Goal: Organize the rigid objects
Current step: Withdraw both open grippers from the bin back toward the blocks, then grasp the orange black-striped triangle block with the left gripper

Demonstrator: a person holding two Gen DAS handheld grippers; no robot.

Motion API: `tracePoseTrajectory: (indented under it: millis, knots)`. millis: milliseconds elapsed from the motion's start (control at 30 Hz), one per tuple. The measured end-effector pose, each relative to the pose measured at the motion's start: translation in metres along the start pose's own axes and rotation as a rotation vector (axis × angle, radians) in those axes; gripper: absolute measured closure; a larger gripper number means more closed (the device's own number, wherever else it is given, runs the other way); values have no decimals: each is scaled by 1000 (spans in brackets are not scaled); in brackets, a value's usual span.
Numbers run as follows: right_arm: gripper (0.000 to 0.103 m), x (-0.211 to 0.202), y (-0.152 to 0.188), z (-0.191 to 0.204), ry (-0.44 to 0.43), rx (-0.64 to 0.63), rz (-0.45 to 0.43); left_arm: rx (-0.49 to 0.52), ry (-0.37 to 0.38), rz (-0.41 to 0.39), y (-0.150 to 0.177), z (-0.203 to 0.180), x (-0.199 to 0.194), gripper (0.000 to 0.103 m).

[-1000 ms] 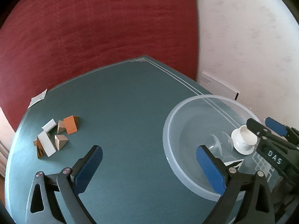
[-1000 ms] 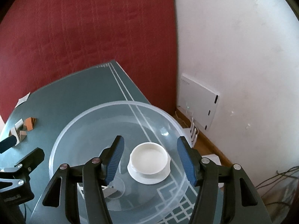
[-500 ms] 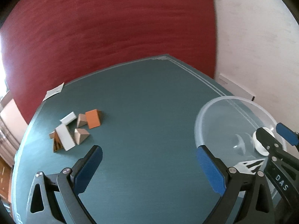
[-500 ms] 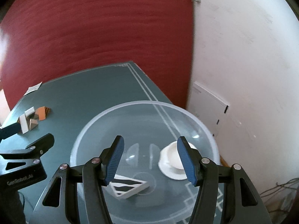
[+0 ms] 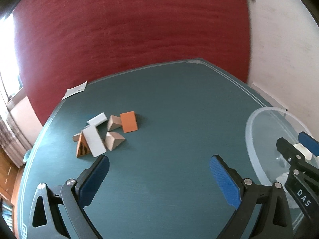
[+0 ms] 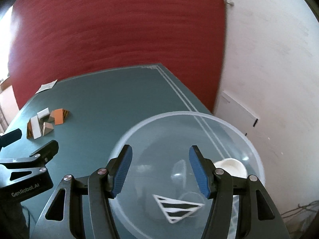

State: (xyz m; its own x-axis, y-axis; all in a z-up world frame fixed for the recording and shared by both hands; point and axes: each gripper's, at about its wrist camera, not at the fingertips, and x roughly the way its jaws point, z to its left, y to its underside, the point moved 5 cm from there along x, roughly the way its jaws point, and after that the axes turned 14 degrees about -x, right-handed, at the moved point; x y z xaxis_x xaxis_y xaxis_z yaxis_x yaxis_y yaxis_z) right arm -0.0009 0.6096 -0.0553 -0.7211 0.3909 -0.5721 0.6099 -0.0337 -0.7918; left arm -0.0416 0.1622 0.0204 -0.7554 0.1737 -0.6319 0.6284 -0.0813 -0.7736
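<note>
A: Left cam: left gripper (image 5: 159, 166) gaping wide, nothing in it, bare table (image 5: 179, 107) ahead; blocks (image 5: 105, 134) clustered near the left edge.

B: Right cam: right gripper (image 6: 159, 167) partly spread, empty, over the clear bowl (image 6: 253, 145) at the table's right edge; striped triangle (image 6: 177, 209) inside.

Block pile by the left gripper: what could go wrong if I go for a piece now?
The blocks lie touching and overlapping: the white bar leans across the striped orange wedge, so closing the open left gripper on one may drag or scatter its neighbours. The pile sits near the table edge; a knocked piece could slide off. The clear bowl lies under the empty right gripper; a sideways swing could bump its rim.
</note>
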Motion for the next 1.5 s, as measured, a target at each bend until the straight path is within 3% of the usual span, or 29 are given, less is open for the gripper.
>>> tracePoseTrajectory:
  millis: [467, 900, 1367, 1500]
  knots:
    - [42, 13, -18, 52, -70, -71, -1, -102, -98, -1, -15, 75, 17, 1]
    - [42, 34, -34, 114, -206, -130, 29, -211, -207, 50, -20, 158, 46, 1]
    - [42, 51, -31, 136, -262, -135, 64, -264, -249, 86, -23, 194, 66, 1]
    - [42, 55, -29, 138, -279, -133, 79, -252, -237, 87, -24, 190, 69, 1]
